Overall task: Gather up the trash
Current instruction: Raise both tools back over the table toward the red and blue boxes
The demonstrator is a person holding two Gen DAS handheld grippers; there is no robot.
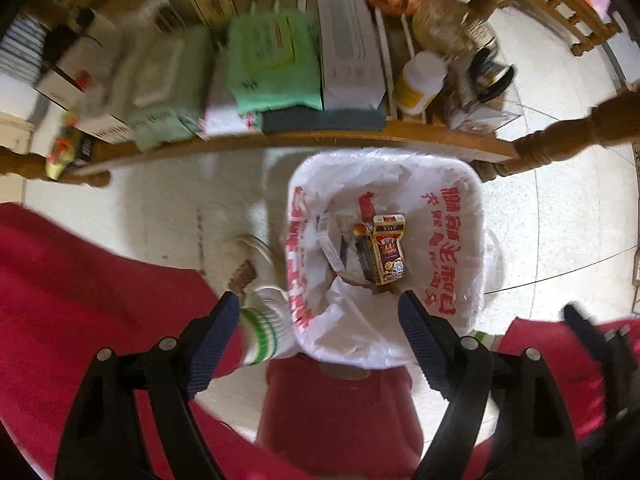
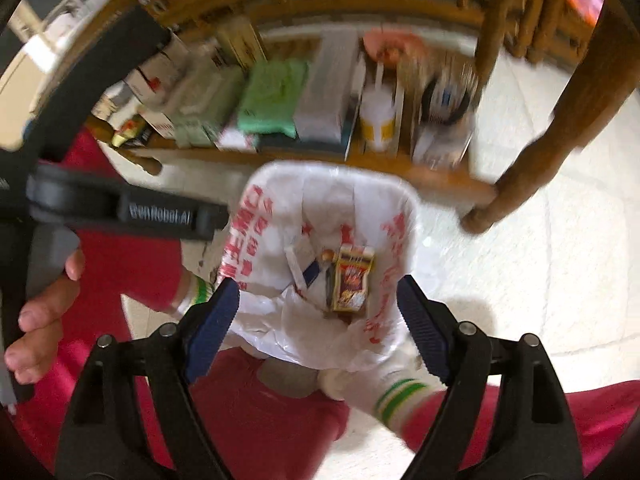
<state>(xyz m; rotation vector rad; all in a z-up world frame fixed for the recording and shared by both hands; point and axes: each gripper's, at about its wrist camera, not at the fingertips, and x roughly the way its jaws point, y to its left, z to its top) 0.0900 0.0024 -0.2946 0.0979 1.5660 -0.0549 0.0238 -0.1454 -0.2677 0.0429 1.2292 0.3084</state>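
- Left gripper (image 1: 320,320): jaws wide, nothing between them, above bin (image 1: 464,184).
- Right gripper (image 2: 318,308): jaws wide, empty.
- Yellow carton (image 1: 389,248) lies inside bin.

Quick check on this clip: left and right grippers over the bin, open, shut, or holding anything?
Left gripper: open, nothing between its fingers, above the lined trash bin.
Right gripper: open, empty as well.

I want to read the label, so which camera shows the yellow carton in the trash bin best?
The left wrist view: the yellow carton is sharp and seen from above. The right wrist view shows it smaller and blurred.
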